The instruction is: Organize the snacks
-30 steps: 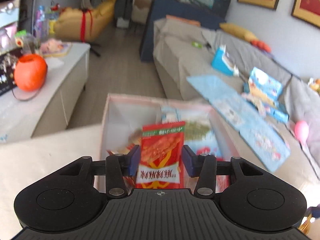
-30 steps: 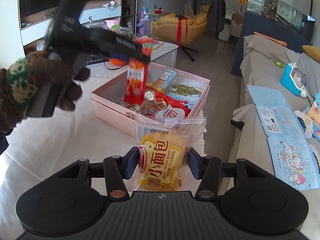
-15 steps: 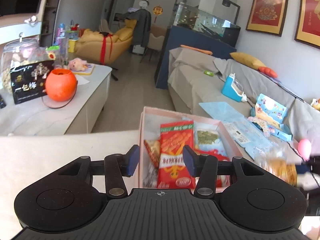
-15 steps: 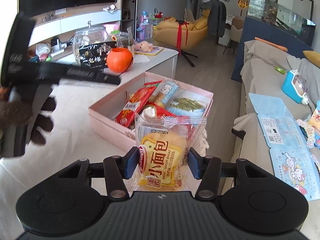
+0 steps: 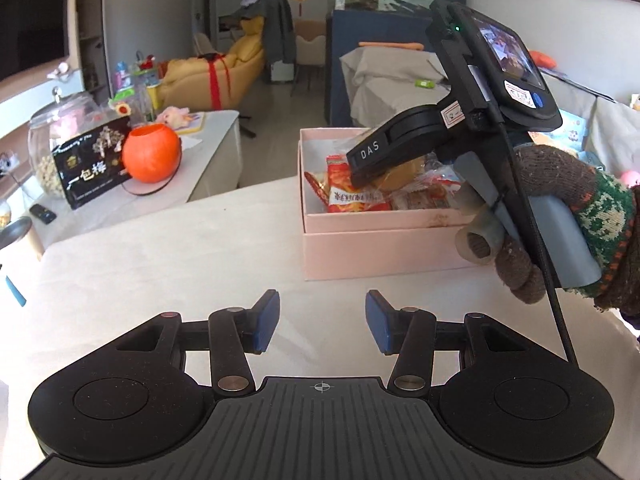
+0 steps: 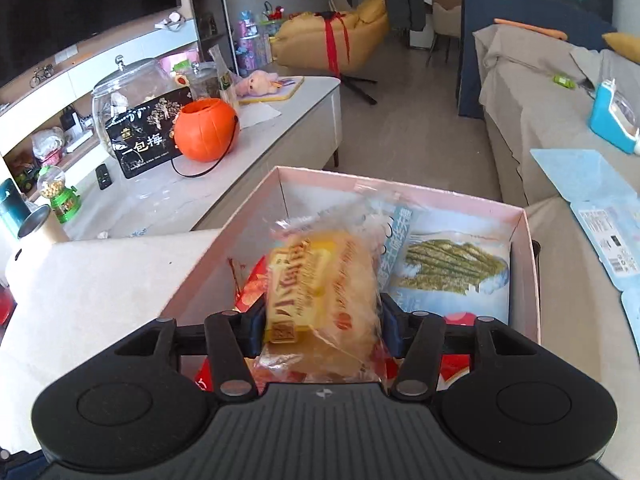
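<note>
A pink box point(image 5: 380, 248) point(image 6: 400, 184) stands on the white table and holds several snack packets. Among them lies a red cracker packet point(image 5: 352, 192) at the near left corner, and a seaweed packet point(image 6: 448, 268) at the far right. My right gripper point(image 6: 324, 326) hangs over the box with a clear packet of yellow mini bread point(image 6: 320, 280) point(image 5: 400, 172) tilted between its pads; its jaws are opening. A gloved hand point(image 5: 560, 208) holds that gripper. My left gripper point(image 5: 322, 322) is open and empty above bare table, short of the box.
To the left, a low white cabinet point(image 6: 280, 128) carries an orange pumpkin bucket point(image 5: 151, 154), a black gift box point(image 5: 94, 160) and a glass jar point(image 6: 124, 92). A covered sofa point(image 6: 540, 120) with blue toy packs runs along the right. The white tabletop point(image 5: 160, 264) spreads left of the box.
My left gripper let go of the red cracker packet in the box and drew back over the table. My right gripper carried the bread packet forward and down over the box, and the packet tipped.
</note>
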{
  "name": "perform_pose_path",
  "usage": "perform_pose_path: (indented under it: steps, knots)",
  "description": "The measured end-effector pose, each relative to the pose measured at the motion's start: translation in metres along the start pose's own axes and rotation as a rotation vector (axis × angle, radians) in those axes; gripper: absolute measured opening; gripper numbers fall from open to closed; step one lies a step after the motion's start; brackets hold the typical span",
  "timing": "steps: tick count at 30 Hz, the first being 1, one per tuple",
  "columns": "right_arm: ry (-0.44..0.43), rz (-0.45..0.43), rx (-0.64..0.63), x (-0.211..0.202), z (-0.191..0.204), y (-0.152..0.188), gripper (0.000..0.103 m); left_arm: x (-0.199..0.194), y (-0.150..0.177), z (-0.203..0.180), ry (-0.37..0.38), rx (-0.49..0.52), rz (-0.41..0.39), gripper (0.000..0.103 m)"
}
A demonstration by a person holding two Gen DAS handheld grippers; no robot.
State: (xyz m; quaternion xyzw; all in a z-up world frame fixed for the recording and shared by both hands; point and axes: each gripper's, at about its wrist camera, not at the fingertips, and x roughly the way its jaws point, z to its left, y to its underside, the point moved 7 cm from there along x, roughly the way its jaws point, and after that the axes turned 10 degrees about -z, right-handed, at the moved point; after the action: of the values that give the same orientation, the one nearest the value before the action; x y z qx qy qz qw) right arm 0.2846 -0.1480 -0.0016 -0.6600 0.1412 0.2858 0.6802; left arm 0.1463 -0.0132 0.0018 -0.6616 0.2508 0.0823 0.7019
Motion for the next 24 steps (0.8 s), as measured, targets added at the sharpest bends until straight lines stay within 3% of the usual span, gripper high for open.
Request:
perform_pose_path:
  steps: [3, 5, 6, 7, 12, 16, 20, 24]
  knots:
    - [0.009, -0.009, -0.033, -0.005, 0.002, 0.002, 0.055, 0.000, 0.001, 0.003, 0.016, -0.019, 0.002, 0.052]
    - [-0.002, 0.010, -0.026, -0.009, -0.001, 0.003, 0.067, 0.000, 0.003, 0.005, 0.018, -0.027, -0.003, 0.052]
    - [0.000, 0.017, -0.017, -0.011, -0.004, 0.003, 0.080, 0.000, 0.004, 0.005, 0.020, -0.031, -0.002, 0.052]
    - [0.003, 0.012, -0.004, -0.015, -0.007, 0.003, 0.083, 0.000, 0.005, 0.005, 0.021, -0.033, -0.001, 0.052]
    - [0.051, -0.087, -0.022, -0.061, -0.014, 0.003, 0.084, 0.002, 0.013, 0.007, 0.012, -0.033, 0.015, 0.052]
    - [0.098, -0.147, -0.041, -0.104, -0.010, 0.023, 0.089, 0.002, 0.025, 0.008, -0.012, -0.025, 0.027, 0.052]
    - [0.109, -0.094, -0.034, -0.121, -0.006, 0.060, 0.089, -0.001, 0.044, 0.010, -0.052, -0.019, 0.042, 0.052]
    - [0.048, 0.000, 0.041, -0.123, -0.003, 0.109, 0.089, -0.010, 0.061, 0.009, -0.065, -0.034, 0.035, 0.053]
